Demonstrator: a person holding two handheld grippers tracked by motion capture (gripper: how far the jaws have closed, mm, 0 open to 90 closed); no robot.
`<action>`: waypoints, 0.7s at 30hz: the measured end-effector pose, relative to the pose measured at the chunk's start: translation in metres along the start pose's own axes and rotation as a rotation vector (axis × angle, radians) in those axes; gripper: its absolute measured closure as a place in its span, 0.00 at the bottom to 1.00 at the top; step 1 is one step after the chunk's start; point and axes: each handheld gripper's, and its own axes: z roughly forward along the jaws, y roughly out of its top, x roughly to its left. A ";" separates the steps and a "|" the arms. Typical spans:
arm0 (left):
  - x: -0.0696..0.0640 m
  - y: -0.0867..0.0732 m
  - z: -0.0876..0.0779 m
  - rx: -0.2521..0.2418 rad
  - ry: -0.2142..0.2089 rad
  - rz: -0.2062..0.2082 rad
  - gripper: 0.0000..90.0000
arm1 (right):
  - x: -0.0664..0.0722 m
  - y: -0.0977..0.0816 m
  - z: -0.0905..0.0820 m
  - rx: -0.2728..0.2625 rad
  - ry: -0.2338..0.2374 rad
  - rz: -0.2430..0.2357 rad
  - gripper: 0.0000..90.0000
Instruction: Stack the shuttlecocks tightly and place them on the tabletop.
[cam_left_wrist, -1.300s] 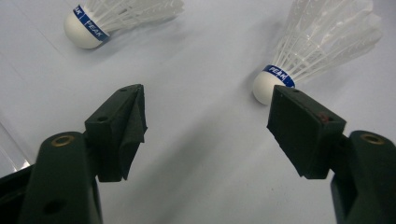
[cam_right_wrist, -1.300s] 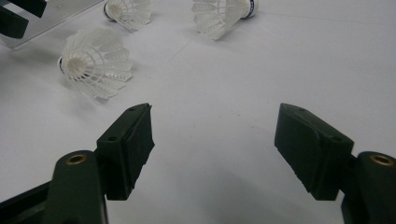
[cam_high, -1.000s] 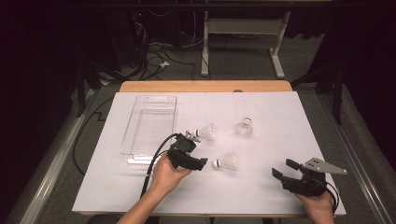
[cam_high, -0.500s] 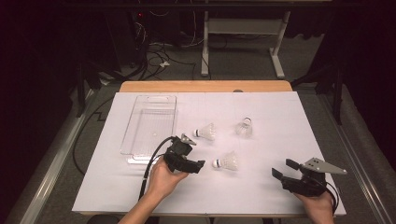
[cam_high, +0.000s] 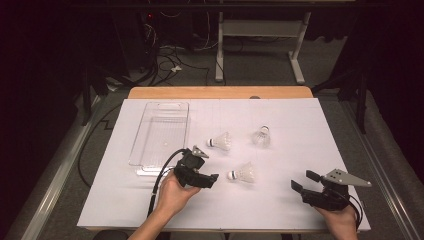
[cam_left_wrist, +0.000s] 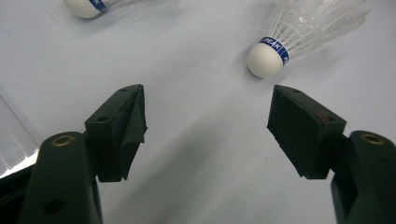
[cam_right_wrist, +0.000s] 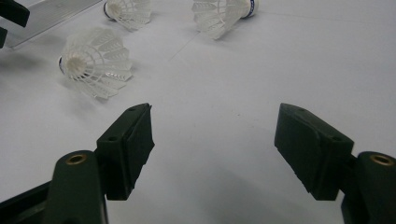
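You're holding the left gripper (cam_high: 212, 179) jaws wide, just beside the nearest shuttlecock (cam_high: 242, 173) lying on the table (cam_high: 300, 130). Right gripper (cam_high: 303, 181) is sitting wide open too, well apart.

shuttlecock (cam_left_wrist: 299, 32) blue band: partial white letters, approx "pe.k".

A lab or test bench, dim beyond the lit work surface. A wooden table (cam_high: 220, 92) covered with a white sheet (cam_high: 300, 130) stands on grey carpet; at the far side, tangled cables (cam_high: 165, 55) lie on the floor beside a white desk frame (cam_high: 260, 30).
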 end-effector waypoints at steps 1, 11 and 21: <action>-0.001 0.000 0.000 -0.004 -0.001 -0.004 0.32 | 0.000 0.000 0.000 0.000 0.000 0.000 0.31; -0.005 -0.004 -0.003 -0.015 -0.012 0.006 0.32 | 0.000 0.000 0.000 0.001 0.001 0.001 0.31; -0.009 -0.009 -0.005 -0.018 -0.022 0.016 0.32 | 0.000 0.000 0.000 0.001 0.001 0.002 0.31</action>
